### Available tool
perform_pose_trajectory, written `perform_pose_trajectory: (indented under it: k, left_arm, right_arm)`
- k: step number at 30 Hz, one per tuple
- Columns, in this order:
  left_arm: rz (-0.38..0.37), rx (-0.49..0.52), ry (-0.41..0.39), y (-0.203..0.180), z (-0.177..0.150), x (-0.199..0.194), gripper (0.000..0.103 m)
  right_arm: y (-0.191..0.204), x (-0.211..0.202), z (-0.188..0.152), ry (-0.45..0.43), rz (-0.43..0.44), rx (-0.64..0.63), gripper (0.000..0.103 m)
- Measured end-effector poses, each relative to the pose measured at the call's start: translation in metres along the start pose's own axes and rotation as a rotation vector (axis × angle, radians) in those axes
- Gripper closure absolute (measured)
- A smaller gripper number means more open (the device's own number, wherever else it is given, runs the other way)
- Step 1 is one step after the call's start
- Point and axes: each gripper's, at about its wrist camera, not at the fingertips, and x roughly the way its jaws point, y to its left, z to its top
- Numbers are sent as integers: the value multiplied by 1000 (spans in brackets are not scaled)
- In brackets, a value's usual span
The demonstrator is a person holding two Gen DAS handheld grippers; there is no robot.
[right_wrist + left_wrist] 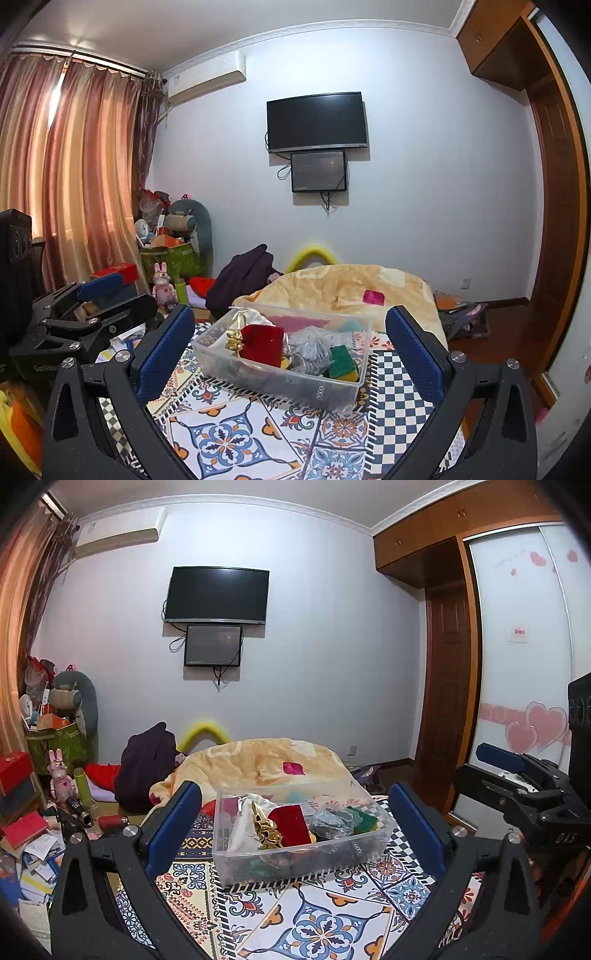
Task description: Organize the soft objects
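Both the left gripper (295, 819) and the right gripper (290, 347) hover with fingers spread wide and empty, facing the clear bin (332, 384) on the patterned cloth (229, 435). The bin holds the soft pouches, a red one (264, 343) on top. That fits either sorting about to start or pieces already gathered in, so no particular move can be judged.

A clear plastic bin (295, 864) sits on the patterned surface (325, 923), holding a red velvet pouch (290, 825) at centre, a white pouch (245, 823) at nine o'clock and a green one (341, 360) at three o'clock.
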Motion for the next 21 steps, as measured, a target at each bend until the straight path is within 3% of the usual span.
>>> perform_pose_trajectory:
  k: [21]
  left_arm:
    - [-1, 4, 1, -1, 0, -2, 0]
  right_arm:
    - [-4, -5, 0, -8, 12, 14, 0]
